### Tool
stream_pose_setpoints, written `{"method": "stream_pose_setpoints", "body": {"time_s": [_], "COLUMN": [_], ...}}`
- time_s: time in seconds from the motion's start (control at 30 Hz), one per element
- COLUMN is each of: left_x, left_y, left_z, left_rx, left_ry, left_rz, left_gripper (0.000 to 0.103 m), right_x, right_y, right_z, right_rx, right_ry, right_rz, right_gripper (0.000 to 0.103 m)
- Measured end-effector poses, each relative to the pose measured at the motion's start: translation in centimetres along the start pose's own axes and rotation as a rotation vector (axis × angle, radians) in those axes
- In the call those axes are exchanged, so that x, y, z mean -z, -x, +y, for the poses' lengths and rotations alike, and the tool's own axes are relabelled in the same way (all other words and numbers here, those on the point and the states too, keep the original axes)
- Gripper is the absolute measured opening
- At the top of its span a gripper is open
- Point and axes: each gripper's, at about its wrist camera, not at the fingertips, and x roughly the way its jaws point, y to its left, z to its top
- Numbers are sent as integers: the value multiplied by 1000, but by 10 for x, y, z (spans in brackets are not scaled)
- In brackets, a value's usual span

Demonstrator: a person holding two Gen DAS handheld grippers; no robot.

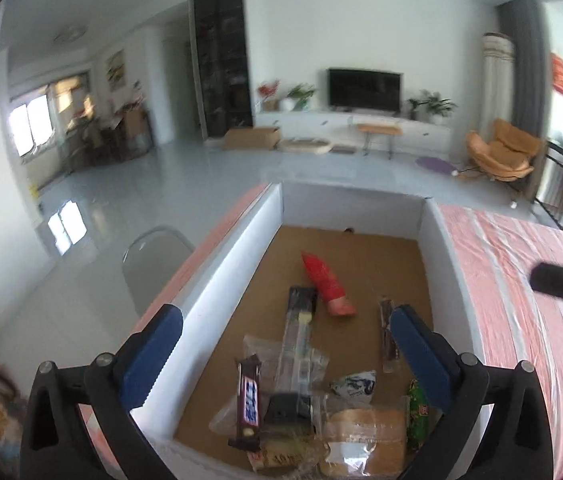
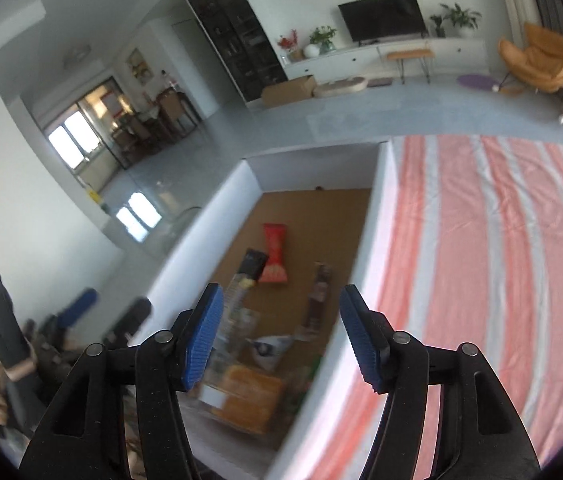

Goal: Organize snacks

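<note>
A white-walled cardboard box (image 1: 237, 256) with a brown floor holds several snacks: a red packet (image 1: 323, 280), a long clear-wrapped stick (image 1: 299, 336), a Snickers bar (image 1: 250, 400), a dark thin bar (image 1: 386, 330), a white-blue wrapper (image 1: 355, 386), a green packet (image 1: 417, 412) and wrapped bread (image 1: 365, 440). My left gripper (image 1: 285, 356) is open and empty above the box's near end. My right gripper (image 2: 281, 332) is open and empty above the same box (image 2: 209, 224); the red packet (image 2: 274, 258) and bread (image 2: 251, 396) show there, blurred.
The box sits on a table with a pink and white striped cloth (image 1: 521, 280), which spreads to the right (image 2: 481, 240). A grey chair back (image 1: 153, 256) stands left of the table. The other gripper's dark tip (image 1: 561, 282) shows at the right edge.
</note>
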Motion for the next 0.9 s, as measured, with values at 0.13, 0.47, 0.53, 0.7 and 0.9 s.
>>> {"method": "stream_pose_setpoints", "body": {"time_s": [0.13,0.47,0.53,0.7,0.9], "left_x": [3,12,13,14,11], "left_y": [-3,1,-1,2,9], "left_z": [2,-4,-3,-1,-8], "left_rx": [-22,-148,-145,-118,-96], "left_ry": [72,-17,-24,-44,-82], "left_rz": [22,57,81,102,99], "left_gripper": [103,103,103,103,103], "right_x": [5,16,17,25,27], "right_y": [2,5,4,1,0], "right_z": [7,34,38,47,44], "right_rx": [14,81,102,184,219], "right_ry": [46,161,172,196,204], "right_rz": [10,38,47,89,94], "right_gripper": [65,68,71,71,72]}}
